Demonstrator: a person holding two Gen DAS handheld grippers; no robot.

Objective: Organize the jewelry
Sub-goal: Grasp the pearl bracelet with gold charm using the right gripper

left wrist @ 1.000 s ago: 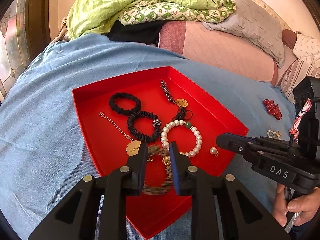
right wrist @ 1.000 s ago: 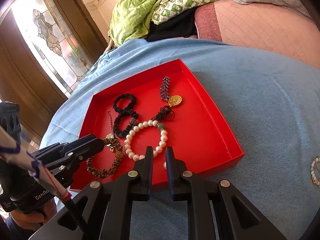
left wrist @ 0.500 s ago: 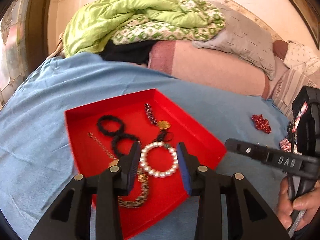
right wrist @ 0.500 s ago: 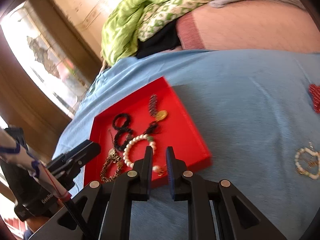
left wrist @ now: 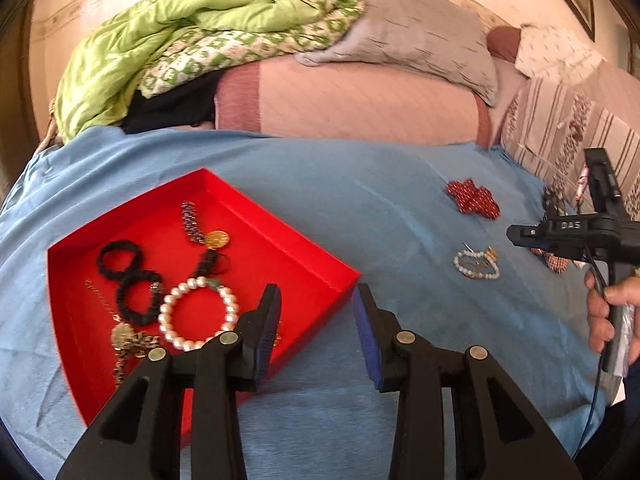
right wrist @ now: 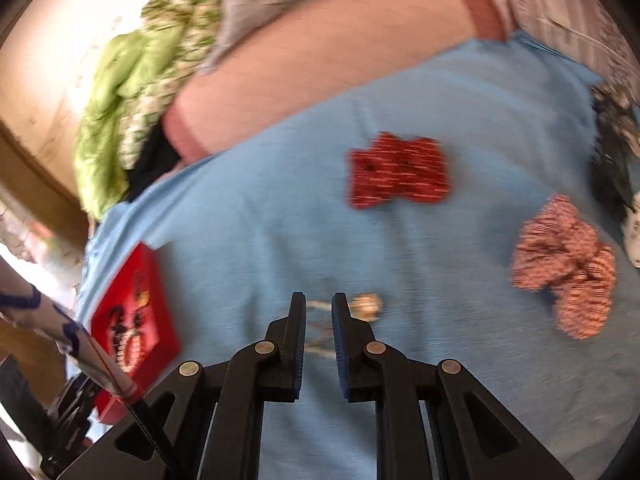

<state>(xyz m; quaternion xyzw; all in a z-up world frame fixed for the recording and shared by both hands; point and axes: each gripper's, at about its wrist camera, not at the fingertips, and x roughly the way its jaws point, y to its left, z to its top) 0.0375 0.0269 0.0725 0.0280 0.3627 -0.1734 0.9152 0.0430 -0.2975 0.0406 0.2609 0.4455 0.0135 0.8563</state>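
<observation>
Since a second ago the left tongs (left wrist: 316, 322) have released and left the red tray (left wrist: 320, 270), spread empty at its corner. The right tongs (right wrist: 319, 322), clenched on nothing, swung away from that tray to the small pearl bracelet (left wrist: 476, 264).

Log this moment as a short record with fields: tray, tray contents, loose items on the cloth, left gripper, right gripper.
tray: red tray on the blue cloth
tray contents: pearl bracelet, two black scrunchies, gold medallion, fine chain; other pieces too small to tell
loose items on the cloth: dark red scrunchie, small pearl bracelet, pink scrunchie
left gripper: open, empty, above the tray's near corner
right gripper: shut, nothing clamped, above the small pearl bracelet; view blurred
</observation>
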